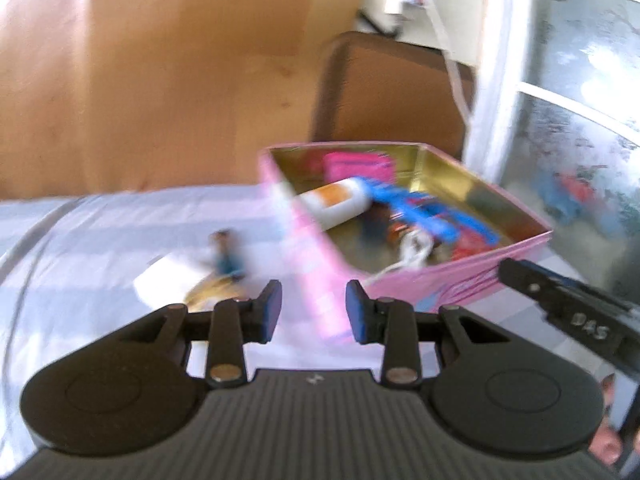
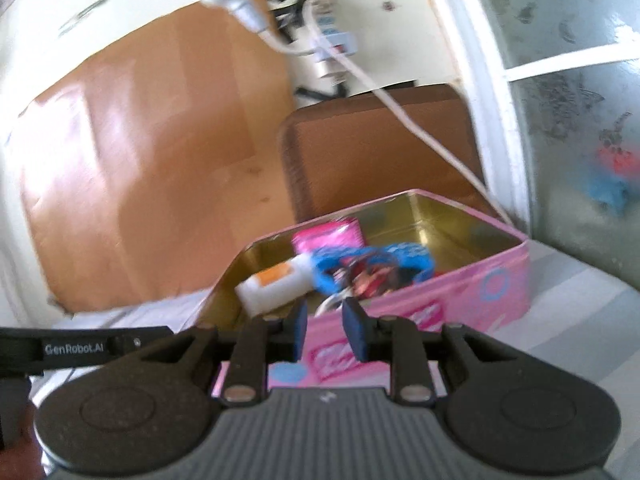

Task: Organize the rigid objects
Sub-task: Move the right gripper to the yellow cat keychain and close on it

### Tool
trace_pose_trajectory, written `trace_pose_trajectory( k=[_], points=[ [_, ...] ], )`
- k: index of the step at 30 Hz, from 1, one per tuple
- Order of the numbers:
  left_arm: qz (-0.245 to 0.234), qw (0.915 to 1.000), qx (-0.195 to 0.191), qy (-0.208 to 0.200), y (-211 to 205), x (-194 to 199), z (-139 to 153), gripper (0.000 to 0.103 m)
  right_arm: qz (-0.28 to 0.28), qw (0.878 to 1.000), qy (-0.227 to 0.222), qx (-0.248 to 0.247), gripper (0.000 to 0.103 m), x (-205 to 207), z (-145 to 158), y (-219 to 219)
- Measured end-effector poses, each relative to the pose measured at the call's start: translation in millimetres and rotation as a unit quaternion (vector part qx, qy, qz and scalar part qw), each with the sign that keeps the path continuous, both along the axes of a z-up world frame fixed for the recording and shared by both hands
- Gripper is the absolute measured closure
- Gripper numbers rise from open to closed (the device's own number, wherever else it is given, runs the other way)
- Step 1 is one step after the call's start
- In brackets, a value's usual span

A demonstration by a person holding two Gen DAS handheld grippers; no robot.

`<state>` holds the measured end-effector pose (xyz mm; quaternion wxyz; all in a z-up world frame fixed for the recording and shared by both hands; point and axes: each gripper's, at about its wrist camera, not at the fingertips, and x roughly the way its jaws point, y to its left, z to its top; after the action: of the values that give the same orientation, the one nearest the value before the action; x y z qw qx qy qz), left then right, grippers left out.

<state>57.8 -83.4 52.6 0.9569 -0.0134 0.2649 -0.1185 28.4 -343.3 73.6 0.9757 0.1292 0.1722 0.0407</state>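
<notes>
A pink tin box [image 1: 452, 284] with a gold inside stands open on the striped cloth. It holds a white bottle with an orange label [image 1: 340, 202], a blue strap [image 1: 436, 216], a pink packet [image 1: 356, 166] and other small things. A small blue figure [image 1: 228, 258] stands on the cloth left of the box, on a gold disc beside a white card. My left gripper [image 1: 314, 312] is open and empty, just before the box's near corner. My right gripper [image 2: 326, 330] is open and empty at the box's front wall [image 2: 404, 328]; the bottle [image 2: 276, 284] and strap [image 2: 360, 262] lie beyond.
A brown chair back [image 1: 392, 92] stands behind the box, with a brown board [image 1: 168, 80] on the wall to the left. A white cable [image 2: 420, 128] hangs across the chair. A glass door [image 1: 580, 120] is on the right. The right gripper's body [image 1: 572, 316] shows at the left view's right edge.
</notes>
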Motion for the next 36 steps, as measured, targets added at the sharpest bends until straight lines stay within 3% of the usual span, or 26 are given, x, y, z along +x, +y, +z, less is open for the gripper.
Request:
trace_pose_trajectory(
  k=[6,9,12,17,20,27,31,36],
  points=[
    [0.099,0.9940,0.027,0.038,75,-7,-32,0.066,0.088,0.995,0.023,-0.035,0.081,-10,-3,55],
    [0.137,0.9887,0.013,0.059,109,-8,-45,0.066,0.133,0.989,0.033,-0.057,0.081,-6,-7,87],
    [0.159,0.9858,0.009,0.053,131,-11,-52,0.066,0.171,0.981,0.046,-0.082,0.078,5,-12,121],
    [0.167,0.9854,0.022,0.024,140,-16,-59,0.066,0.199,0.969,0.053,-0.134,0.062,34,-15,172],
    [0.164,0.9862,0.009,0.021,145,-14,-59,0.066,0.193,0.964,0.051,-0.173,0.053,58,-16,197],
    [0.160,0.9869,-0.009,0.019,146,-17,-59,0.065,0.178,0.962,0.107,-0.179,0.052,104,-35,212],
    [0.156,0.9875,-0.011,0.019,148,-16,-60,0.065,0.199,0.958,0.111,-0.173,0.054,91,-36,207],
    [0.144,0.9892,-0.013,0.021,148,-17,-59,0.065,0.253,0.946,0.103,-0.176,0.054,29,-34,196]
  ],
)
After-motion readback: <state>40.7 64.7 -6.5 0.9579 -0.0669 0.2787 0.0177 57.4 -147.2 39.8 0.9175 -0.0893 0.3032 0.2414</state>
